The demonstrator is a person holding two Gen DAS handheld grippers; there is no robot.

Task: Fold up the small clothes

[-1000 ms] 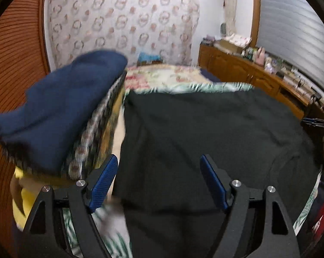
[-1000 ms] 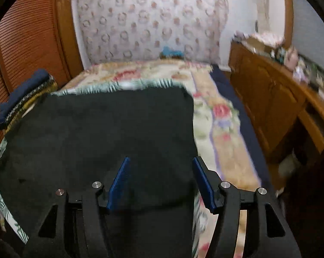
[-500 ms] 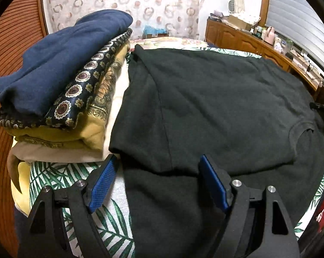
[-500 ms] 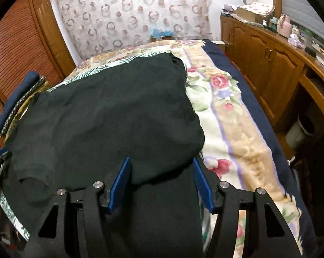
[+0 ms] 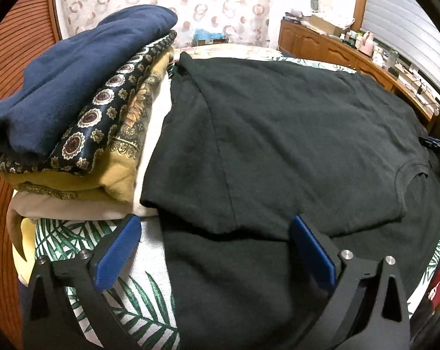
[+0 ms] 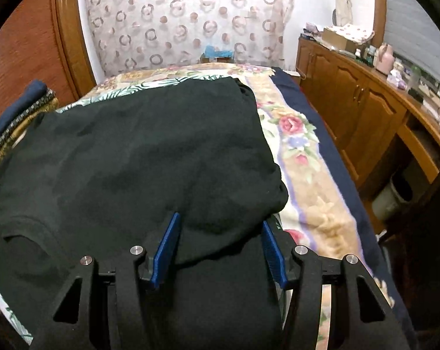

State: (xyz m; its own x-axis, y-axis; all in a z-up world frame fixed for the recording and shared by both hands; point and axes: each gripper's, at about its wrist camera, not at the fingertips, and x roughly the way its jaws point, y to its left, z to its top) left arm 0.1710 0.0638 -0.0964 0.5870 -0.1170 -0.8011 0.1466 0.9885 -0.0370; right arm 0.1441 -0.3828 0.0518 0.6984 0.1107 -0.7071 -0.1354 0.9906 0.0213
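Left gripper [image 5: 214, 233] spread wide, gripping nothing, hovering over near edge of black shirt [image 5: 292, 134]. Right gripper [image 6: 220, 233] also parted, narrower gap, folded shirt edge [image 6: 228, 215] bunched between blue pads [image 6: 168, 245]; could not tell if pads touched fabric. Shirt spread flat across leaf-print sheet [image 5: 126, 300] on bed [image 6: 316, 192], upper layer folded over lower.

Only in left view: neckline [image 5: 412, 175] at right side of shirt, sleeve seam running down left part, leaf sheet bare under left finger. Stack of folded clothes [image 5: 82, 110] just beside shirt's left edge, touching it: navy top layer, patterned dark piece, mustard, white at bottom. Tip of other gripper [image 5: 437, 143] at far right edge.

Only in right view: floral bedspread and its navy border right of shirt, wooden cabinets [image 6: 363, 110] along right wall, bin [image 6: 395, 195] in gap under counter. Stack seen only as sliver [image 6: 18, 110] at far left.

Farther back in both: circle-print curtain [image 6: 190, 20], blue item [image 6: 217, 51] at its foot, clutter on counter [image 5: 365, 40]. Louvred wooden door [image 5: 18, 38] at left.
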